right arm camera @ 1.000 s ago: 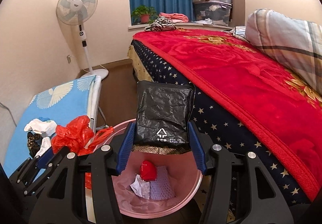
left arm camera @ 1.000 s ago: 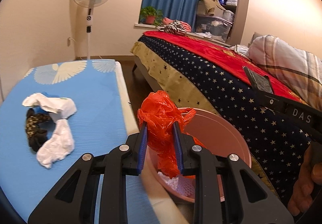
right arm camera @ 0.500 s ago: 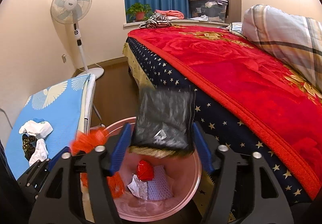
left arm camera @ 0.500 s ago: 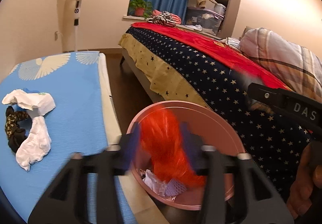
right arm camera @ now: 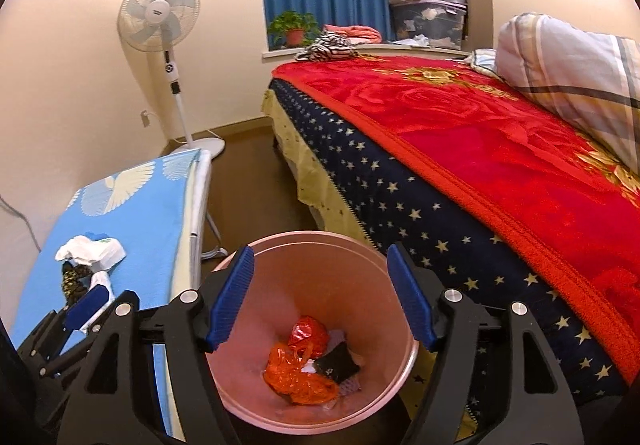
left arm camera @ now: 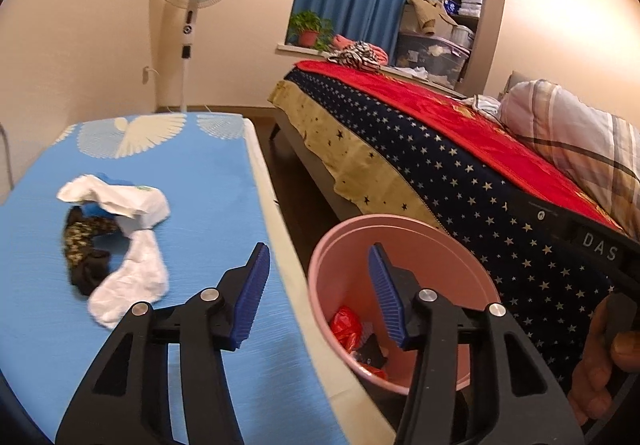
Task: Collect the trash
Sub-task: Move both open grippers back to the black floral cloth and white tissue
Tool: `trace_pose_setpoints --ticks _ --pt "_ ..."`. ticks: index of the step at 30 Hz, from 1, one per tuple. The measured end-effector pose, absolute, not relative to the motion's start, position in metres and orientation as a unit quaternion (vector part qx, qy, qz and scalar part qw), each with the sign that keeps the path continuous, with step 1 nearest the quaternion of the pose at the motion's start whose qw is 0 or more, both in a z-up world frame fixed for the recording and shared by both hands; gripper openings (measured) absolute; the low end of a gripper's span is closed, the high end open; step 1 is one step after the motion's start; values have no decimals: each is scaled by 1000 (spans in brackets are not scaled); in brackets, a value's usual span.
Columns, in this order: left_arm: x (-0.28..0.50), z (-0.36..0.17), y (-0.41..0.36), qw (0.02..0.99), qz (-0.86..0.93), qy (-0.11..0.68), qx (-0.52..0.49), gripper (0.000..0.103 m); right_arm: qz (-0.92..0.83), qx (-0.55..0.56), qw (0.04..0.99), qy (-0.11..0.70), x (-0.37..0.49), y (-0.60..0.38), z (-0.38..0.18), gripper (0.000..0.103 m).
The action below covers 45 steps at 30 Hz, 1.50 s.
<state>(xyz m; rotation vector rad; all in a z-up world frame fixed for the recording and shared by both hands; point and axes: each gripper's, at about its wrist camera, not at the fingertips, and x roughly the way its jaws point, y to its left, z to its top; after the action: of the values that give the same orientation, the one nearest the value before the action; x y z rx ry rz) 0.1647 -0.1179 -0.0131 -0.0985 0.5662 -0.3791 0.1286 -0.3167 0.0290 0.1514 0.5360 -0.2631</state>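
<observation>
1. You are holding both tongs above the pink bin [right arm camera: 320,329], which is standing on the floor between the blue board [left arm camera: 132,245] on the left and the bed [right arm camera: 460,165] on the right.
2. Your left gripper [left arm camera: 316,295] is released, its blue pads spread wide with nothing between them. One pad is hanging over the board's edge, the other over the bin's rim.
3. Your right gripper [right arm camera: 320,297] is also released and empty, and it is pointing straight down into the bin.
4. The orange bag [right arm camera: 298,375], the black packet [right arm camera: 336,359] and a red ball-like piece [right arm camera: 306,335] are lying at the bottom of the bin, touching each other (I cannot tell what the pale pieces under them are).
5. The remaining pile [left arm camera: 112,241] is lying on the board, to the far left of your left gripper and well apart from the bin. It is showing a crumpled white wrapper, a white sock-like piece and a dark patterned cloth, all touching.
6. The pile's long axis is running from near to far along the board, roughly in line with the left fingers.
7. In my judgement the left hand is clearly nearer to it; the right gripper would be crossing over the left one to reach there.
8. I am judging that you should be moving the left tongs left and a little far, then closing across the narrow width of the white piece (whether all of this pile is trash, I cannot say).
</observation>
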Motion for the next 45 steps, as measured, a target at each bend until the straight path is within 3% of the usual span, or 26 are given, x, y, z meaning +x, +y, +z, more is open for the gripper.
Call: trace_pose_setpoints --ticks 10,13,21,45 --pt "144 2 -59 958 -119 254 -63 42 -72 64 962 254 126 -278 26 62" --pt "142 3 -38 960 -93 253 -76 33 -49 61 964 255 128 -263 22 58" --pt "147 0 -13 963 -55 246 -93 30 12 55 964 259 141 -230 14 41" --pt "181 -35 53 955 47 268 -120 26 123 80 932 332 223 -135 -47 40"
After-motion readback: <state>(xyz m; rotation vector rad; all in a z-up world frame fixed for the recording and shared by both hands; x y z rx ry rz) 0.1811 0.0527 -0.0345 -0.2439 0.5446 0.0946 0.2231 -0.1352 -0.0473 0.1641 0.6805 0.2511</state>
